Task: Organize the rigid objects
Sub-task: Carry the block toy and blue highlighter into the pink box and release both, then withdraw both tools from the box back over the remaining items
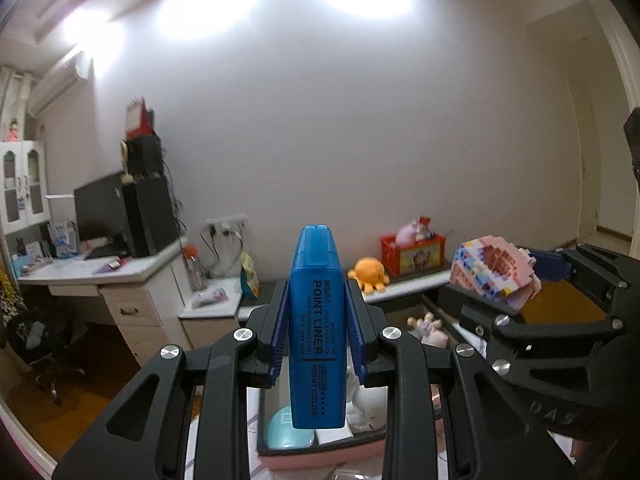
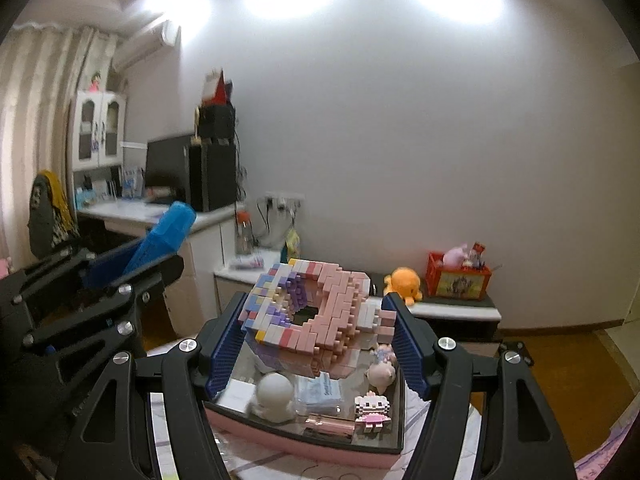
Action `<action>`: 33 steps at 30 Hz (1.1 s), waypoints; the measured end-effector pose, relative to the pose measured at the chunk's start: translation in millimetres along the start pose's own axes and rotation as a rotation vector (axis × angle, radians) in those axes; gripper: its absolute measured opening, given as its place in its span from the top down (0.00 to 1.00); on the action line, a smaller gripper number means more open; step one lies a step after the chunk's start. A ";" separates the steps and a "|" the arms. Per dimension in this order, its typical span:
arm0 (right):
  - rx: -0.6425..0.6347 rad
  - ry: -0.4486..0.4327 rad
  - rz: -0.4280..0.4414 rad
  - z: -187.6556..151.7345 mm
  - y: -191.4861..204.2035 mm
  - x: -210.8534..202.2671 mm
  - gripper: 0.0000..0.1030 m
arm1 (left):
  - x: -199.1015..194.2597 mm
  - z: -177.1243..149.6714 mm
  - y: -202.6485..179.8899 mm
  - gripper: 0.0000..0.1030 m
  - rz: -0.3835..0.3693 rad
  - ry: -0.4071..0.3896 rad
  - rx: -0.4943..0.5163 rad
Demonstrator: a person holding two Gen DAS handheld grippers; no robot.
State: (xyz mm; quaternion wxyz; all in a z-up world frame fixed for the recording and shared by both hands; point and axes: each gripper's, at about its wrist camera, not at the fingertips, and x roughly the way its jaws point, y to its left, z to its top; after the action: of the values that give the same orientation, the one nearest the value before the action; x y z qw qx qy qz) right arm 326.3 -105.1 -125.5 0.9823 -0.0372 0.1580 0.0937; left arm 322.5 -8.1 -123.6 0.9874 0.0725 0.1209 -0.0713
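Left gripper (image 1: 318, 328) clamped on blue highlighter (image 1: 318, 320), right gripper (image 2: 320, 340) clamped on pink brick model (image 2: 316, 320): lower each level into pink tray (image 2: 304, 446), probably avoiding the white figurine (image 2: 275, 396).

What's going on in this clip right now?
A person is holding tongs in each hand above a pink tray of small toys. The left tongs are shut on an upright blue highlighter. The right tongs grip a pink and purple brick model by its sides. Both things are held in the air, not yet set down.
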 end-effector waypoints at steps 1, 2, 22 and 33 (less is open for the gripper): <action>-0.001 0.026 0.000 -1.7 -2.2 12.9 0.33 | 13.4 -3.1 1.0 0.74 -0.005 0.025 0.001; -0.002 0.054 -0.003 -6.9 -3.5 24.2 0.33 | 26.3 -6.8 0.2 0.74 -0.005 0.051 0.006; 0.045 0.372 -0.006 -64.5 -32.9 120.8 0.30 | 131.2 -63.6 3.1 0.36 -0.005 0.351 -0.012; 0.089 0.200 -0.002 -22.4 -31.3 24.9 0.03 | 18.9 -25.0 24.9 0.01 0.067 0.140 -0.093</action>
State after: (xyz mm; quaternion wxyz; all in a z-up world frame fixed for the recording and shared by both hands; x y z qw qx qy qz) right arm 348.9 -133.8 -153.3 0.9623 -0.0027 0.2594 0.0815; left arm 338.8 18.0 -149.2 0.9807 0.0356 0.1903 -0.0274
